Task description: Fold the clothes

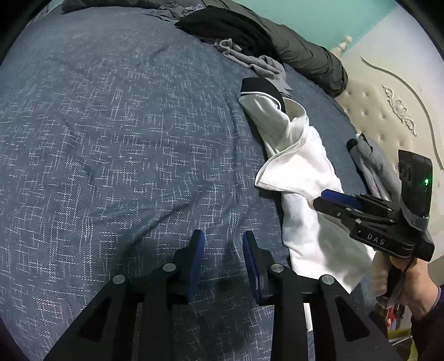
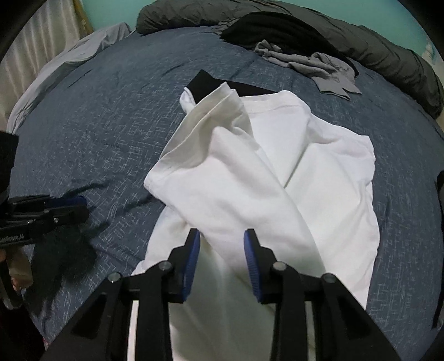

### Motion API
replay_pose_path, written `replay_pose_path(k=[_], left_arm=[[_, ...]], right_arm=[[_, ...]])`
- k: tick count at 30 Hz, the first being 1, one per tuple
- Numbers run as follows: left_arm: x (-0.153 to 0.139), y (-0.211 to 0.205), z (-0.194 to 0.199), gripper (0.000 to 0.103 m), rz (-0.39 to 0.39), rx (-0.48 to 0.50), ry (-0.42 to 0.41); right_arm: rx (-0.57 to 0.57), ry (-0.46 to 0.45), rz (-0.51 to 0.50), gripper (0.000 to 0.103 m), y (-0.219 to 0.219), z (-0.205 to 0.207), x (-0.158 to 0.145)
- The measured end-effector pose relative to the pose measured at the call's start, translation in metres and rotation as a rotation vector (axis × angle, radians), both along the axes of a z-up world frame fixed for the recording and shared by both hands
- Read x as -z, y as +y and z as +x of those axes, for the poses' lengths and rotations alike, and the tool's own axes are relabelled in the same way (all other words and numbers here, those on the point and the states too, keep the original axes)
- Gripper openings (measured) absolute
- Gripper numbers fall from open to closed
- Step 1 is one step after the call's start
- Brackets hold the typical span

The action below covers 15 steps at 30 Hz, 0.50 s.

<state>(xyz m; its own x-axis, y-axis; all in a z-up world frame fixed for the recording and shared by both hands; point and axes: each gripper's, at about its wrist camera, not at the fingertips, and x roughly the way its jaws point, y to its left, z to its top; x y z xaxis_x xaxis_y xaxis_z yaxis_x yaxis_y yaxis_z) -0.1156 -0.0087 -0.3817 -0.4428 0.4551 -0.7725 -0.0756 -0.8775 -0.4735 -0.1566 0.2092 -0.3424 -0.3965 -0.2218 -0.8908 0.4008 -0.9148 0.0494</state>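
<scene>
While the left wrist camera looks down its own fingers, we find the left gripper over bare blue-grey bedspread — blue pads apart, nothing between them. Right of it lies the white garment, partly folded, a black-trimmed end at its far tip. Over the garment's near right part we see the right gripper, held in a person's hand; side-on like this, we cannot tell its gap. Beyond the garment: a crumpled grey cloth, a black garment and a dark rolled duvet. Right of the garment, a cream tufted headboard.

Through the right wrist camera, the right gripper hangs over the white garment at its near end — pads apart, white cloth showing in the gap, neither pad pressing on it. A folded-over sleeve crosses the garment from far left to near centre. Left of the garment, over the bedspread, sits the left gripper. Beyond the garment, the grey cloth and duvet.
</scene>
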Motion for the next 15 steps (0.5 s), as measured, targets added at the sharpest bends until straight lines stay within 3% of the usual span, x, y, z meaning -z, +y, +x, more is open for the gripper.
replay_pose_path(k=[5, 12, 15], left_arm=[[-0.002, -0.006, 0.0, 0.031, 0.001, -0.02, 0.007], [-0.004, -0.018, -0.003, 0.031, 0.017, -0.042, 0.01], [-0.004, -0.021, -0.003, 0.031, 0.024, -0.046, 0.011]], right_arm=[[-0.012, 0.036, -0.039, 0.033, -0.018, 0.001, -0.01], [-0.074, 0.075, 0.028, 0.036, -0.062, -0.002, -0.005], [-0.125, 0.105, 0.111, 0.036, -0.08, -0.001, 0.001]])
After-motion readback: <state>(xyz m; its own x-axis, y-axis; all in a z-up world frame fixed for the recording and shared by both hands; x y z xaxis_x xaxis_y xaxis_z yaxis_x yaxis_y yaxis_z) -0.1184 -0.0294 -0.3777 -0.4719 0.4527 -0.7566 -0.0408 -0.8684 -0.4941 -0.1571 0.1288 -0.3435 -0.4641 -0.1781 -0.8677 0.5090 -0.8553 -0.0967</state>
